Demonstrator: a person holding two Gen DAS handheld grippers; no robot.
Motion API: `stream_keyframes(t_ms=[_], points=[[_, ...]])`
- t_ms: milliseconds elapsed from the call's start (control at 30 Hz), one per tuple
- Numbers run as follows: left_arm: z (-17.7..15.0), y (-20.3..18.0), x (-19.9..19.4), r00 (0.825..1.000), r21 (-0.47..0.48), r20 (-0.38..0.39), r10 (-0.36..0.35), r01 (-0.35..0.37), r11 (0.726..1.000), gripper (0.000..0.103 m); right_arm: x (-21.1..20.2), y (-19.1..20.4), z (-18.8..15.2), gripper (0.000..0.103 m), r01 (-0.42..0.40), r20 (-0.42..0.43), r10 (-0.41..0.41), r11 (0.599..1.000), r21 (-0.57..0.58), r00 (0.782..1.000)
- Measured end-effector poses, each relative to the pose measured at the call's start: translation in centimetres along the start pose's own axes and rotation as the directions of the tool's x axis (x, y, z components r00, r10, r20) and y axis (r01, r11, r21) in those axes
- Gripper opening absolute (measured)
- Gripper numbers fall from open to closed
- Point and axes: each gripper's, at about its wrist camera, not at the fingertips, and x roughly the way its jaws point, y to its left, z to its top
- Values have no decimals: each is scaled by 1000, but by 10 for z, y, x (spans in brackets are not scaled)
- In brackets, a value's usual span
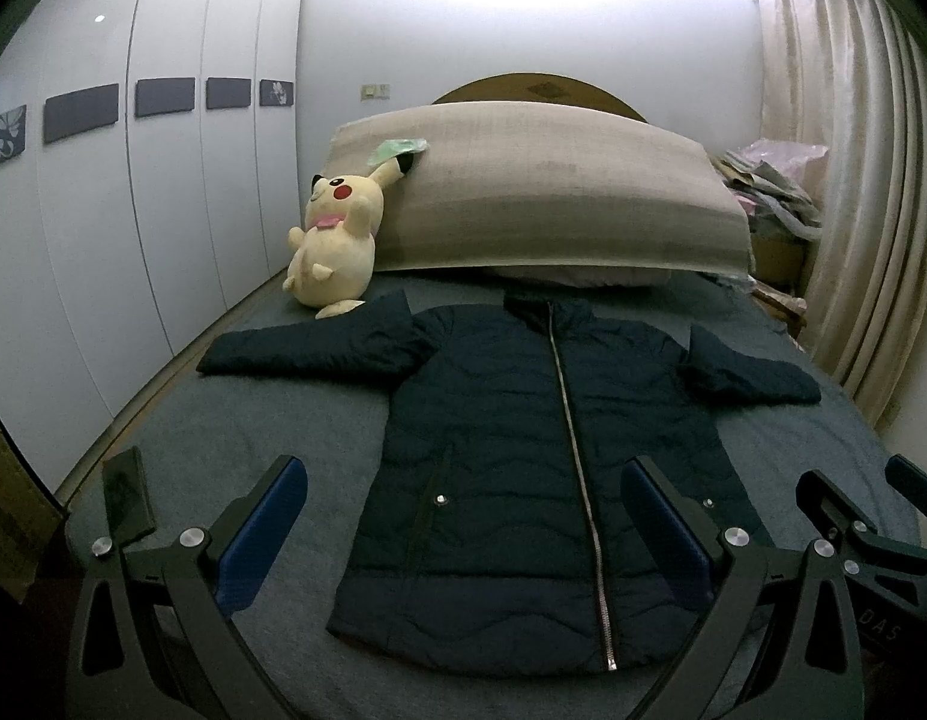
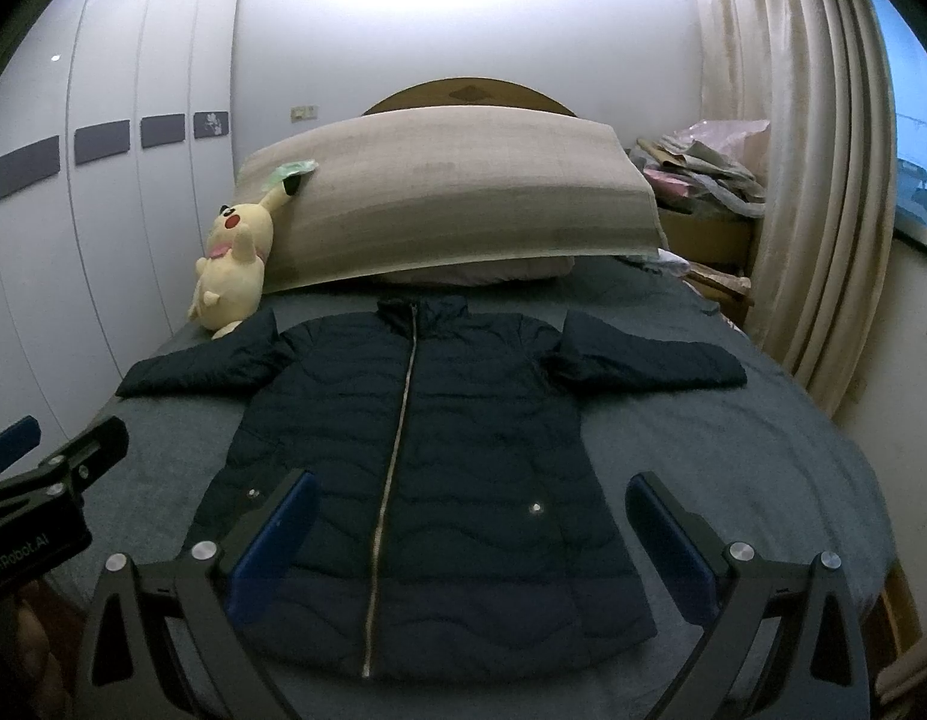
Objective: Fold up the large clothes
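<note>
While both tongs (image 1: 463, 516) (image 2: 472, 519) gape empty over jacket (image 1: 523, 456), only left view shows dark phone (image 1: 127, 495).

White wardrobe doors (image 1: 103, 228) along nine o'clock, crossed by a row of dark panels (image 1: 164, 96); pale wall (image 1: 523, 30) at twelve, brightly lit from above; rounded wooden headboard (image 1: 541, 89) behind a long beige cushion (image 1: 553, 198); grey bed (image 1: 241, 438) filling the middle; cream curtains (image 1: 853, 210) at three o'clock; window (image 2: 916, 150) beyond them; cluttered pile (image 2: 709, 171) at two.
</note>
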Motion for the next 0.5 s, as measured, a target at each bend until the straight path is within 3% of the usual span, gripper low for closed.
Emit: stream_keyframes(t_ms=[133,300,367,500], points=[[-2,0,4,999,56,16,33,-34,998,103,4,-2,-2,103,-5,-8,5,1000,0,1000],[-6,13,30,999,22,12,34,-34,999,103,21,-25,-7,103,-57,-36,58,998,39,998],[-8,23,55,999,10,-26,46,-46,999,103,42,-52,-9,103,-116,-69,125,987,112,990],[-12,32,103,989,11,-110,96,-95,995,103,86,-120,-17,103,-161,-107,198,946,282,974]])
